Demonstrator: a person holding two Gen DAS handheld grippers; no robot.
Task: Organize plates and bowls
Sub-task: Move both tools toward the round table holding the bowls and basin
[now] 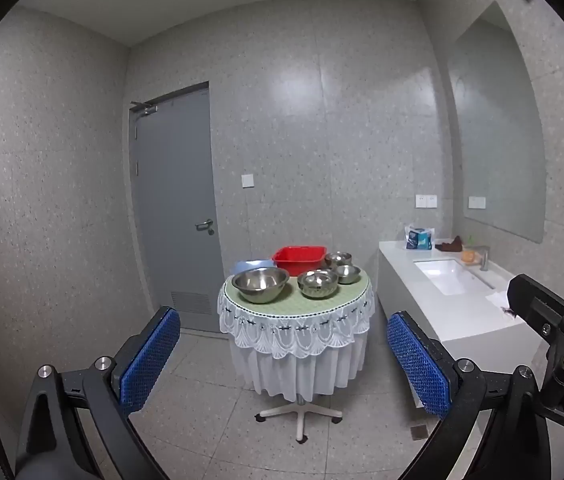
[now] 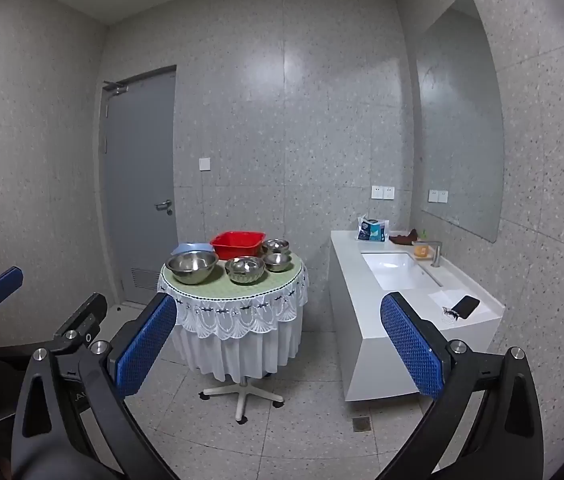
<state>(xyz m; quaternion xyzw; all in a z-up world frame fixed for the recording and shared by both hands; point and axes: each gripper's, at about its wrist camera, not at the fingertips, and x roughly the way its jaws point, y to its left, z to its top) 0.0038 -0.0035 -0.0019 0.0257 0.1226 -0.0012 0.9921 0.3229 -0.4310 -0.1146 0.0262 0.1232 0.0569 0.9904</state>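
Note:
A small round table (image 1: 297, 305) (image 2: 234, 294) with a green top and white lace cloth stands in the room's middle. On it are a large steel bowl (image 1: 260, 284) (image 2: 191, 266), a medium steel bowl (image 1: 317, 283) (image 2: 244, 269), two small steel bowls (image 1: 347, 273) (image 1: 337, 258) (image 2: 277, 261), a red plastic basin (image 1: 299, 259) (image 2: 237, 243) and a pale blue plate (image 1: 251, 266) (image 2: 191, 247) behind. My left gripper (image 1: 284, 356) and right gripper (image 2: 278, 344) are both open and empty, well short of the table.
A white counter (image 1: 454, 304) (image 2: 394, 304) with a sink (image 2: 398, 270) and faucet stands right of the table; a phone (image 2: 465, 306), a packet and a cloth lie on it. A grey door (image 1: 174, 208) is at back left. Tiled floor with a drain (image 2: 361, 423) lies between.

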